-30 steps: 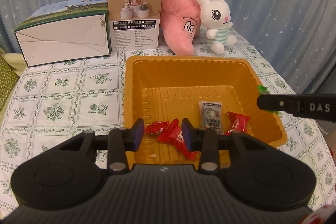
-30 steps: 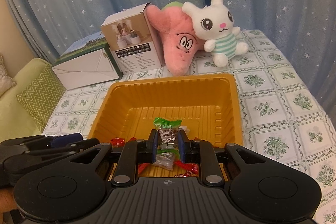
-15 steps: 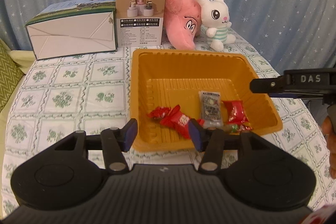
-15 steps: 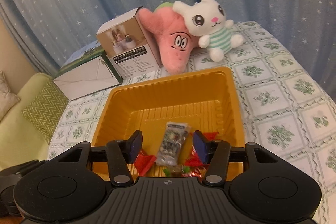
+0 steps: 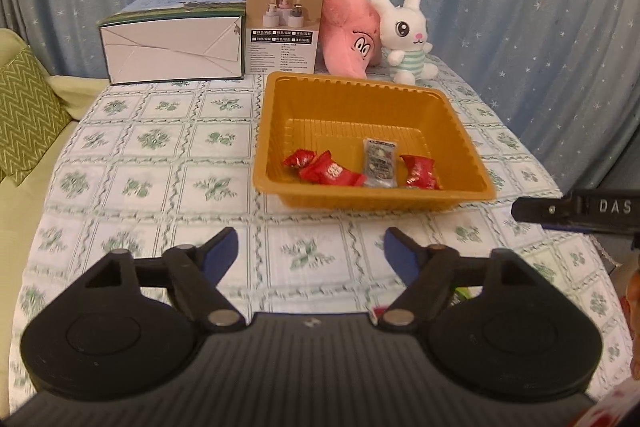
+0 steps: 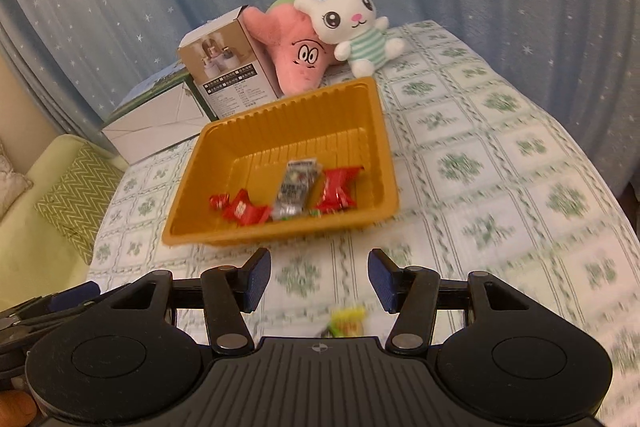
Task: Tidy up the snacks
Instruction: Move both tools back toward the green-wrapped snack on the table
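An orange plastic tray stands on the table. It holds red candy packets and a grey snack packet. My left gripper is open and empty, above the cloth in front of the tray. My right gripper is open and empty, also in front of the tray. A yellow-green snack lies on the cloth just under the right gripper. The right gripper's side shows at the right of the left wrist view.
At the back stand a white folded box, a product box, a pink plush and a white bunny plush. A green patterned cushion lies left of the table. Blue starred curtains hang behind.
Both grippers have pulled back from over the tray toward the near table edge and opened wider. The right gripper let go of the green-topped snack into the tray.
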`<state>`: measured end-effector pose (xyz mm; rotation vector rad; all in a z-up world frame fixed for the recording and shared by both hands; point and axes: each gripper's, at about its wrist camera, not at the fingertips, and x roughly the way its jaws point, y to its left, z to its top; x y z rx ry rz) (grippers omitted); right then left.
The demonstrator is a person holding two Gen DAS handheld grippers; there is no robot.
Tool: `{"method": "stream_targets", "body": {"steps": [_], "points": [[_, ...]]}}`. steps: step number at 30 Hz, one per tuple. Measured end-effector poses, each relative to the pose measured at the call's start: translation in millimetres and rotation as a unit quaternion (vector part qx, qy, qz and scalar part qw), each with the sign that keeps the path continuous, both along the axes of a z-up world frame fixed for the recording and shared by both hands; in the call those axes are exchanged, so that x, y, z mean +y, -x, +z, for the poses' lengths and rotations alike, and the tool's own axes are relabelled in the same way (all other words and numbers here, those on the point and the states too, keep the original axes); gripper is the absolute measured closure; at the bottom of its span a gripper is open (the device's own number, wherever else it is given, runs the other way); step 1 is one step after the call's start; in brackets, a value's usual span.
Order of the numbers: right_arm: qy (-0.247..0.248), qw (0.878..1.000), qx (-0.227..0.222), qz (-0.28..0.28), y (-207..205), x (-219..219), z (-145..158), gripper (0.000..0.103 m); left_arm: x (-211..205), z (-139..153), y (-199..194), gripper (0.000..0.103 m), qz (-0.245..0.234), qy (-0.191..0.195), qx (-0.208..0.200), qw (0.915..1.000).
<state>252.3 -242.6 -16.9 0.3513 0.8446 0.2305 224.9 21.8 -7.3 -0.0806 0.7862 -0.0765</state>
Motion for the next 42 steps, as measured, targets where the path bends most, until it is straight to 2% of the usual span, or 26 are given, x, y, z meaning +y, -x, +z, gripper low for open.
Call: {"method": "stream_targets", "body": {"steps": [7,10,18,29,42], "points": [[0.002,1.0,-0.001,-0.017,62.0,-6.8,6.5,0.043,1.9,10.0,50.5,0.012,0.016,0.016,-0.003,0.9997],[0.004,1.0,0.002,-0.022,85.1,-10.6,5.6,0.042,-0.2,8.8,69.5,0.011,0.018,0.002,0.0,0.9998],[0.007,0.999,0.015,-0.032,126.8,-19.0,2.2,0.041,3.7,0.4,108.3,0.01,0.024,0.006,0.012,0.9996],[0.008,0.999,0.024,-0.032,141.6,-16.6,-3.0,0.041,3.0,-8.0,126.2,0.01,0.016,0.003,0.027,0.9995],[0.004,0.999,0.035,-0.027,125.8,-5.1,-12.9,0.041,2.4,-19.7,112.5,0.01,0.01,-0.009,0.037,0.9992]]}}
